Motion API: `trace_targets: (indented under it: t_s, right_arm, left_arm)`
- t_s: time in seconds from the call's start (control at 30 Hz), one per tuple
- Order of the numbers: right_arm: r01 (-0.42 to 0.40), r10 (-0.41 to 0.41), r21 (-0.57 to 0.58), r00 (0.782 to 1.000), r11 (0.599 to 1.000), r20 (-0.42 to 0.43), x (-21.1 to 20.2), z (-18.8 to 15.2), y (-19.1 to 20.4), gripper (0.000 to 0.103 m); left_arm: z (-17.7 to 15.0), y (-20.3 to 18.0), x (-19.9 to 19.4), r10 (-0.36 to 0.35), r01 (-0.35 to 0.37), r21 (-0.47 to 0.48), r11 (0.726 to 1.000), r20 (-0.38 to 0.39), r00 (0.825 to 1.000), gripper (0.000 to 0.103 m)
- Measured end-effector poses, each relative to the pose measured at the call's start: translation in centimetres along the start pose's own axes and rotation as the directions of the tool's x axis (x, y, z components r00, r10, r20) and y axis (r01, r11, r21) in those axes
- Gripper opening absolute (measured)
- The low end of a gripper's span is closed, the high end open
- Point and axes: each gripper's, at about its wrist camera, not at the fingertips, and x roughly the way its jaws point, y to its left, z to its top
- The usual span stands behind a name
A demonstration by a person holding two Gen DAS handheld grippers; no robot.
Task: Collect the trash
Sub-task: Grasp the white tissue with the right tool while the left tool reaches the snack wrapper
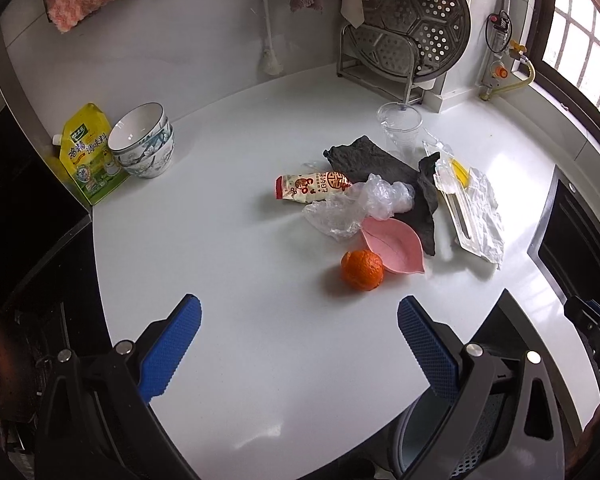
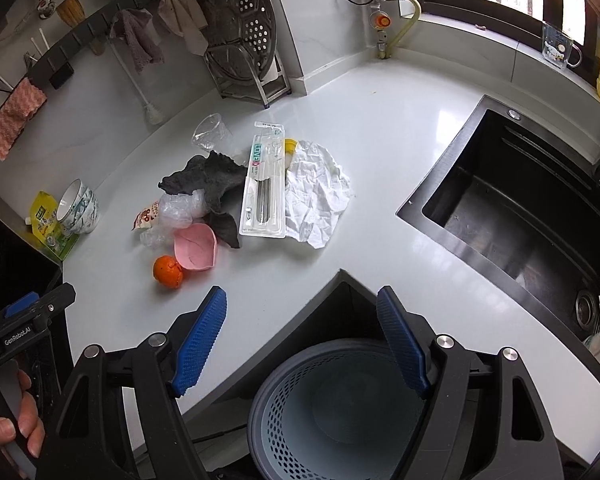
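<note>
Trash lies scattered across the middle of a white kitchen countertop [image 1: 240,280] while both hand-held tools hang above its near edge. The left gripper [image 1: 299,340], blue-padded fingers spread wide and holding nothing, points at a small orange tangerine [image 1: 362,270] that touches a pink leaf-shaped dish [image 1: 394,246]. Beyond these sit a crumpled clear plastic bag [image 1: 356,208], a red-and-white printed snack wrapper [image 1: 312,188] partly under the bag, and a dark grey rag [image 1: 380,168] draped beneath the heap. To the right lie a long clear blister pack [image 2: 262,192] and, just beside it, a sheet of crumpled white paper [image 2: 316,192]; a clear plastic cup [image 2: 212,132] sits behind the rag.

The right gripper [image 2: 302,322], its fingers likewise apart and empty, hangs over a round grey perforated waste basket [image 2: 300,412] below the counter's notched corner (the basket's pale interior looks bare). A stack of patterned white bowls [image 1: 144,144] and a yellow-green seasoning pouch [image 1: 86,156] stand at the far left, a black sink [image 2: 520,200] at the right.
</note>
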Motion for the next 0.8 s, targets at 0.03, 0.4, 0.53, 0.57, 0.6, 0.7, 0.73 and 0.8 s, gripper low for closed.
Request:
trace_targets:
  t_s: [0.03,0.4,0.53,0.57,0.6,0.7,0.73,0.8]
  right_arm:
    - [0.011,-0.011,0.003,1.0,1.0,0.001,0.6,0.4,0.0,0.074]
    - [0.1,-0.098,0.072,0.995,0.992,-0.032,7.9,4.3,0.3,0.074]
    - [0.12,-0.117,0.091,0.992,0.989,-0.045,10.0,5.2,0.2,0.074]
    - [0.127,-0.123,0.094,0.991,0.988,-0.046,10.4,5.4,0.2,0.074]
    - [0.134,-0.13,0.098,0.99,0.986,-0.047,10.8,5.7,0.1,0.074]
    - [0.155,-0.15,0.116,0.987,0.981,-0.05,11.9,6.2,-0.3,0.074]
    - [0.165,-0.16,0.124,0.986,0.978,-0.051,12.3,6.4,-0.5,0.074]
    - [0.181,-0.175,0.141,0.983,0.973,-0.054,13.0,6.8,-1.0,0.074]
  left_arm:
    - [0.6,0.4,0.8,-0.009,0.009,0.002,1.0,-0.002,1.0,0.097]
    - [6.8,2.6,9.1,-0.087,0.085,0.084,0.993,0.022,0.996,0.097]
    - [8.9,2.4,12.1,-0.111,0.107,0.125,0.986,0.025,0.994,0.097]
    - [9.2,2.4,12.8,-0.119,0.115,0.133,0.984,0.023,0.993,0.097]
    - [9.5,2.3,13.4,-0.127,0.123,0.142,0.982,0.02,0.992,0.097]
    - [10.5,1.8,15.2,-0.148,0.142,0.183,0.973,0.014,0.989,0.097]
    - [10.8,1.7,15.8,-0.154,0.149,0.198,0.969,0.009,0.988,0.097]
    - [11.4,1.5,16.6,-0.171,0.167,0.223,0.961,0.003,0.985,0.097]
